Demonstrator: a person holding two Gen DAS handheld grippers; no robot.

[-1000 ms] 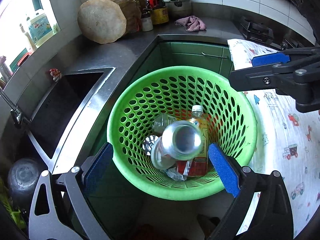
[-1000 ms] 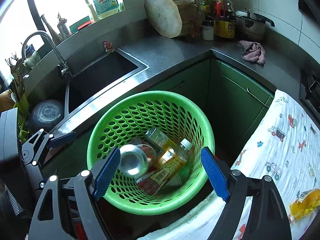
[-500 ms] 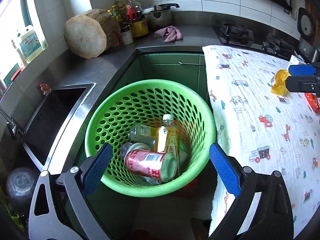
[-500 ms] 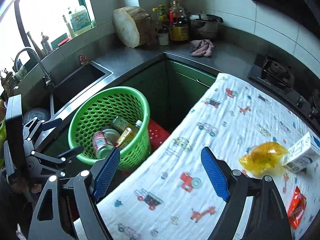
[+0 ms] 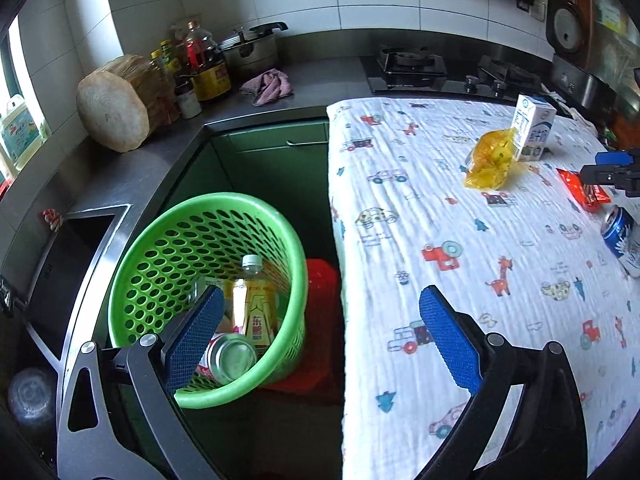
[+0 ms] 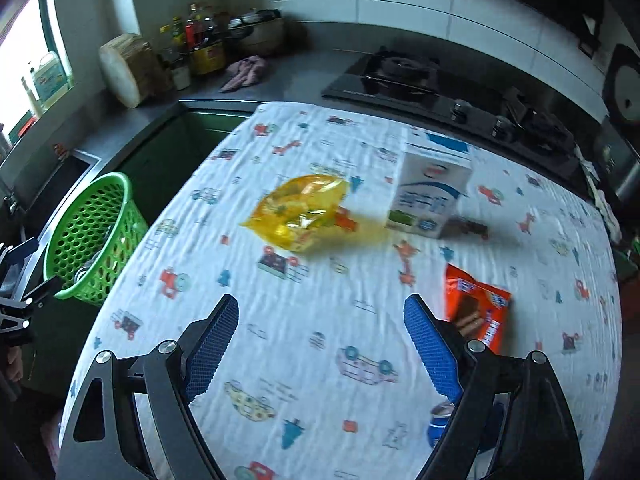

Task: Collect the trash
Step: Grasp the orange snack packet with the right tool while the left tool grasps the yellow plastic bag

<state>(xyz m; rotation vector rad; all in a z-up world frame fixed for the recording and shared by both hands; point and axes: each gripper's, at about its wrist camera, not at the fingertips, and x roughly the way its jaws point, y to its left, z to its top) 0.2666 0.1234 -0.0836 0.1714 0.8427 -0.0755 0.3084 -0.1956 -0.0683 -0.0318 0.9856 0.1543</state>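
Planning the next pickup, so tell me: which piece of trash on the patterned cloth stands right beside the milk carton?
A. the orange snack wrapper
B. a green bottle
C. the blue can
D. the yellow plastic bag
D: the yellow plastic bag lies right beside the milk carton, while the orange snack wrapper and the blue can lie apart, nearer the camera.

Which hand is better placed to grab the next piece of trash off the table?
Right. The right gripper, open and empty, hangs over the cloth near the orange wrapper and yellow bag; the left gripper is by the green basket.
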